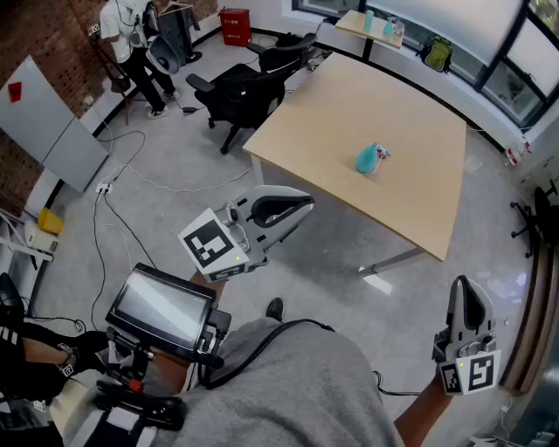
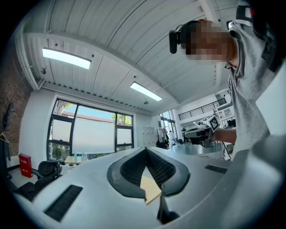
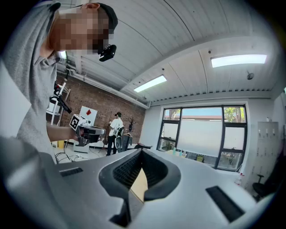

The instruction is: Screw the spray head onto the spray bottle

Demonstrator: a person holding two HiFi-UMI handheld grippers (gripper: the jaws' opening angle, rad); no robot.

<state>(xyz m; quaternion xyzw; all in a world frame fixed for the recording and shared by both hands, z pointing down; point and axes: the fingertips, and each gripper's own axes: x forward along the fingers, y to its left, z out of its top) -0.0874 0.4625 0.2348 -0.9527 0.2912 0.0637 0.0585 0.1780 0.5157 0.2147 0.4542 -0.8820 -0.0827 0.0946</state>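
A teal spray bottle [image 1: 368,160] lies on the light wooden table [image 1: 410,113], with a small pale part [image 1: 383,154] at its right end; I cannot make out the spray head clearly. My left gripper [image 1: 304,206] hovers over the floor in front of the table's near edge, its jaws shut and empty. Low at the right, far from the table, my right gripper [image 1: 460,285] is also shut on nothing. In the left gripper view the left gripper [image 2: 145,150] points at the windows, and in the right gripper view the right gripper [image 3: 142,152] points level; neither view shows the bottle.
Black office chairs [image 1: 249,87] stand left of the table. A person [image 1: 131,39] stands at the far left by a brick wall. Cables [image 1: 131,188] run across the floor. A screen device [image 1: 162,307] hangs at my waist. A second table [image 1: 371,26] stands by the windows.
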